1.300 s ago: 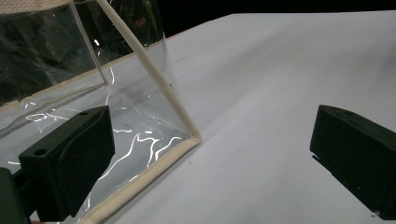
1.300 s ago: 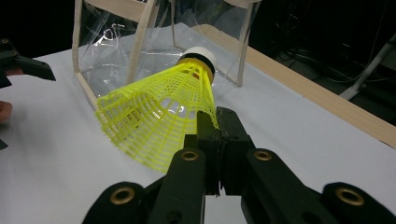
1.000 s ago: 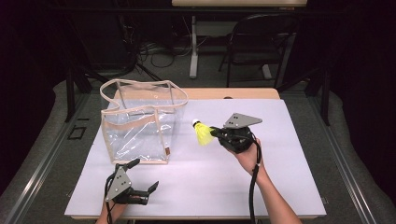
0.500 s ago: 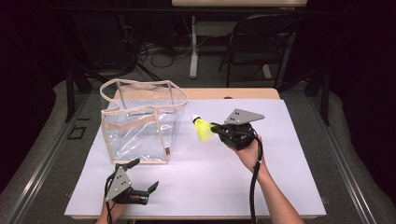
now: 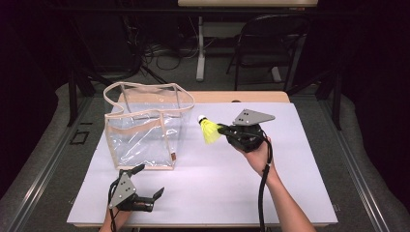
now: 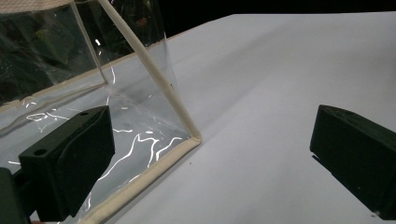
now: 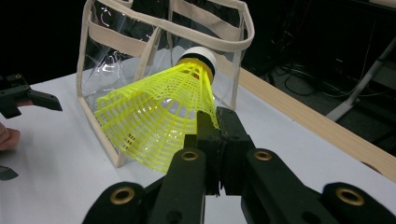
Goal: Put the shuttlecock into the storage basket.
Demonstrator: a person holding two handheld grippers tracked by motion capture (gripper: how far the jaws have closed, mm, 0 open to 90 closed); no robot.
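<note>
we see the right gripper (image 5: pixel 223 129) pinching the rim of a yellow shuttlecock (image 5: pixel 209 130), whose white cork tip points away from the jaws toward the clear bag (image 5: pixel 145 126) just beyond it. the shuttlecock hangs above the white table (image 5: pixel 290 159). our left gripper (image 5: pixel 149 182) rests near the bag's front corner, jaws spread wide, nothing between them.

White-topped table (image 5: pixel 232 188) with a clear tote bag (image 5: pixel 145 130) on it
</note>
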